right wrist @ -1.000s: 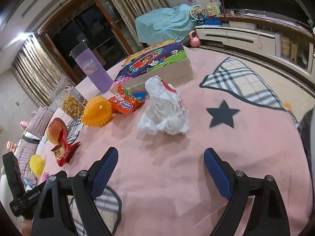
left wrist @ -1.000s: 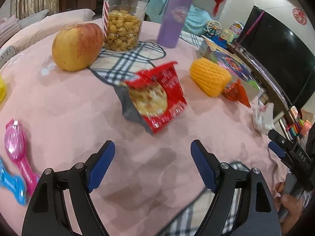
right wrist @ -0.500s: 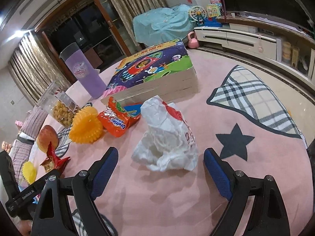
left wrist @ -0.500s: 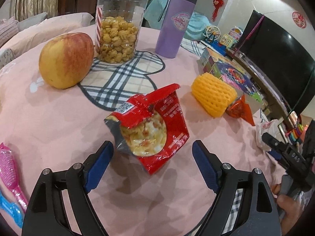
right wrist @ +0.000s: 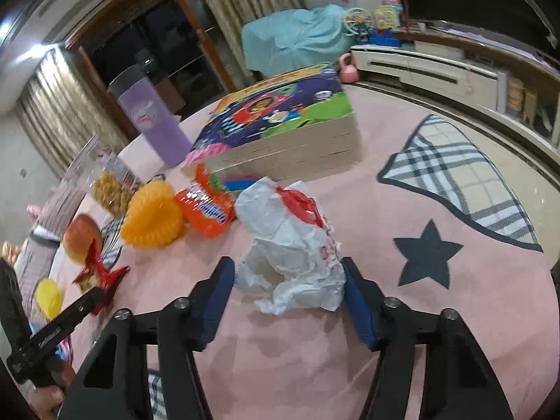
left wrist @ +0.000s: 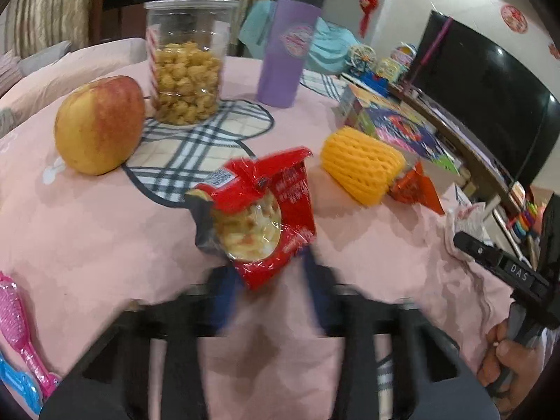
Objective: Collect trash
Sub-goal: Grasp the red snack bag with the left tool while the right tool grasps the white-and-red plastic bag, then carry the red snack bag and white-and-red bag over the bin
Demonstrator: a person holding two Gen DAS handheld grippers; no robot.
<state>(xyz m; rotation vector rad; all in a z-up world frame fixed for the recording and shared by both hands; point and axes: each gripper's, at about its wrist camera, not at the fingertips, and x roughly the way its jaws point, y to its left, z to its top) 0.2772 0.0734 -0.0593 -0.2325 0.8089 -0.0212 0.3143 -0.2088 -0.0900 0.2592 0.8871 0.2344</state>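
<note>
A torn red snack packet [left wrist: 260,210] lies on the pink tablecloth [left wrist: 105,231]. My left gripper [left wrist: 269,280] is blurred, its blue pads close on either side of the packet's near corner. A crumpled white paper bag with red print [right wrist: 290,248] lies between the pads of my right gripper [right wrist: 285,283], which touch or nearly touch its sides. An orange wrapper [right wrist: 206,210] lies behind it and also shows in the left wrist view [left wrist: 414,189]. The red packet also shows in the right wrist view [right wrist: 98,273].
An apple [left wrist: 99,124], a jar of snacks [left wrist: 187,63], a purple tumbler [left wrist: 288,49], a yellow foam net [left wrist: 362,168] and a colourful box [right wrist: 280,129] stand on the table. Pink and blue toys [left wrist: 21,343] lie at the left edge.
Both grippers moved forward and narrowed. The left pads came in around the red packet's corner. The right pads came in around the white paper bag.
</note>
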